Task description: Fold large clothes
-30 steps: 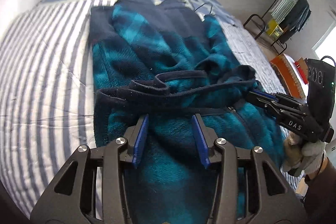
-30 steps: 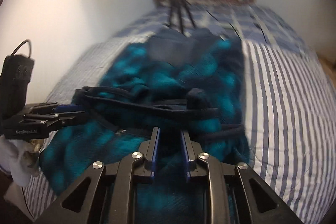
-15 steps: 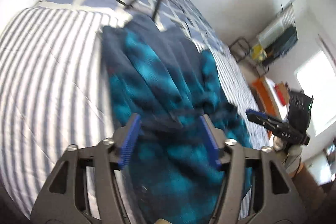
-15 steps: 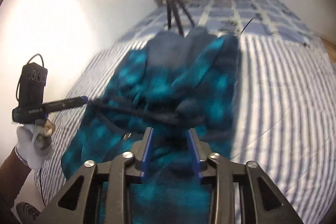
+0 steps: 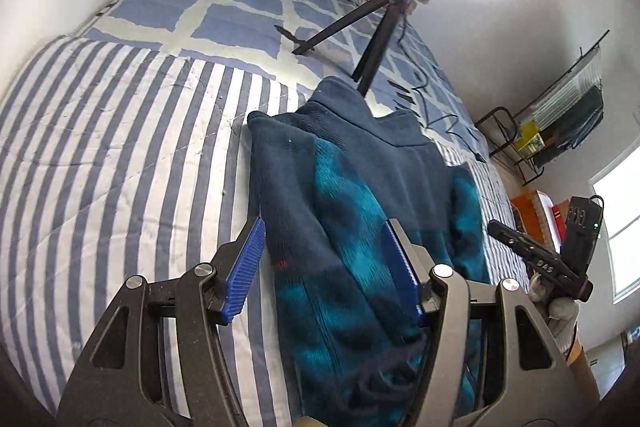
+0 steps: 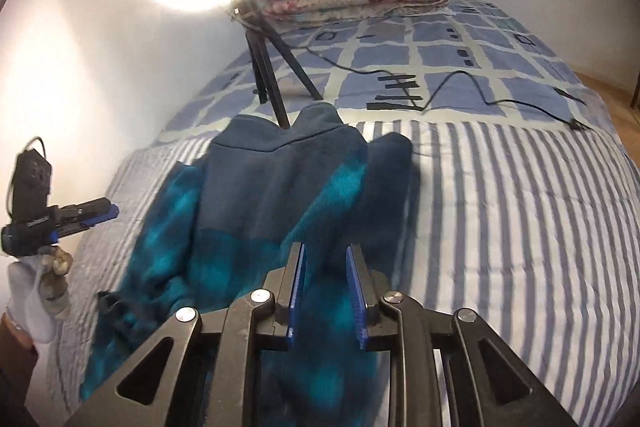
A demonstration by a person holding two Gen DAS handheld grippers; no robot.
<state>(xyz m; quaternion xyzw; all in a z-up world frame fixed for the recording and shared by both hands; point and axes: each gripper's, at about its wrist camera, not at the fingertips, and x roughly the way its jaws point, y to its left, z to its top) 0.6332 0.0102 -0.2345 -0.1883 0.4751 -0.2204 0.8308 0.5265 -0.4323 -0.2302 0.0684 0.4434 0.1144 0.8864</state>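
Running lengthwise from my grippers toward upper centre, the fleece (image 5: 360, 195) lies on the bed (image 5: 120, 155). My left gripper (image 5: 322, 267) gapes released above its left edge; my right gripper (image 6: 326, 291) stands part-open, nearer the hem, grasping nothing I can see.

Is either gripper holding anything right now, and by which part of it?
Nothing is held. The left gripper and right gripper both have open jaws, clear of the blue fleece jacket lying on the striped quilt.

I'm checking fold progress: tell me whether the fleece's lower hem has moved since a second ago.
Yes. The blue fleece is no longer bunched with its hem across the middle; it now lies long, its collar still at the tripod.
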